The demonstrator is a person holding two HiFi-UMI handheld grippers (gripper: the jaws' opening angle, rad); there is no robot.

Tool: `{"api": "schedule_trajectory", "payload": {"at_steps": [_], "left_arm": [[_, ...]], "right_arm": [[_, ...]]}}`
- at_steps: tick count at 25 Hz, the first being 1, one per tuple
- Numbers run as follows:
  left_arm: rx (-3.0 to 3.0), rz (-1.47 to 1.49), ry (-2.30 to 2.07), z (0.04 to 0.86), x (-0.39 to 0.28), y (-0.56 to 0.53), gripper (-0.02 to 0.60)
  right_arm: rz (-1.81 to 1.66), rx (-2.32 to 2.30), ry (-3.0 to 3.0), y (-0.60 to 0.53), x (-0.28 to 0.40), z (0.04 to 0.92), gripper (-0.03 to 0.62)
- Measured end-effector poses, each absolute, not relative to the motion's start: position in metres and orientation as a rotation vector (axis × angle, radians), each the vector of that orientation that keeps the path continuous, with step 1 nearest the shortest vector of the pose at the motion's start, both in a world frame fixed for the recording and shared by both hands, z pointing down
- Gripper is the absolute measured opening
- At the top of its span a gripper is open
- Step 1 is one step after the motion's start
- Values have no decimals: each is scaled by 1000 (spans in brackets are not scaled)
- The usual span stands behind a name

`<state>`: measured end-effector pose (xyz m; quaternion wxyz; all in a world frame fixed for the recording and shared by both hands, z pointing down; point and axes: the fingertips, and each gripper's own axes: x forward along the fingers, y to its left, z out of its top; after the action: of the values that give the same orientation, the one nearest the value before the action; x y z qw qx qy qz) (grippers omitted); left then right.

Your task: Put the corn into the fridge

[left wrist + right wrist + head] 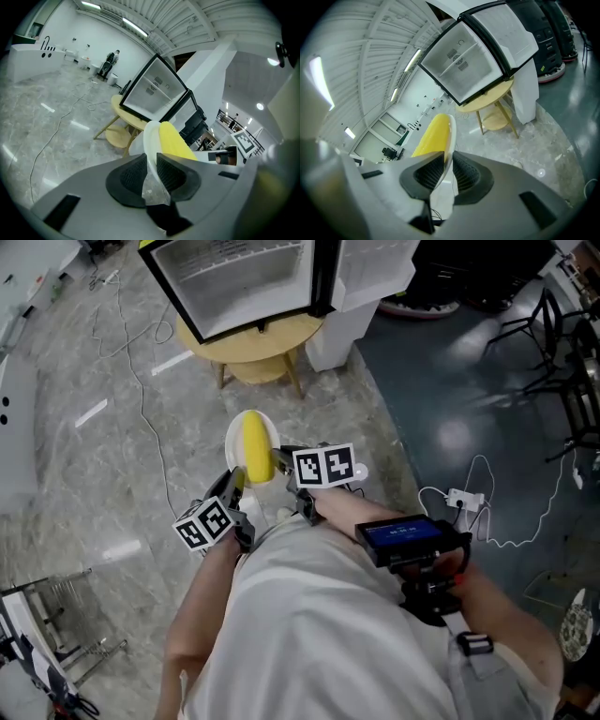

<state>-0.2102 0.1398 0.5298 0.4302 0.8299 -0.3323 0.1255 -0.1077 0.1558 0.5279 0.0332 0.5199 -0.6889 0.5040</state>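
Closest to me, my left hand-held gripper (236, 482) has its jaws closed tight on the rim of a white plate (232, 442) at the plate's 7 o'clock. In the left gripper view the thin edge of the plate (151, 140) is pinched between the ribbed pads. My right hand-held gripper (281, 459) is clamped the same way on the rim at about 4 o'clock, and the right gripper view shows the rim (451, 136) squeezed between its pads. The corn (255, 446) lies lengthwise on the plate, pointing toward 12 o'clock, above the grey stone floor (103, 456). Farther out at 12 o'clock stands the fridge (244, 277), its door open, on a round wooden table (267, 341).
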Motion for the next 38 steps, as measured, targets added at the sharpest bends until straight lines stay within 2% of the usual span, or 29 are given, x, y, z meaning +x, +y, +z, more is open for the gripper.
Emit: {"api": "schedule_trajectory", "payload": {"at_steps": [38], "left_arm": [[2095, 291, -809, 521, -214, 144, 60]], "right_arm": [[1484, 1622, -2130, 157, -111, 516, 58]]}}
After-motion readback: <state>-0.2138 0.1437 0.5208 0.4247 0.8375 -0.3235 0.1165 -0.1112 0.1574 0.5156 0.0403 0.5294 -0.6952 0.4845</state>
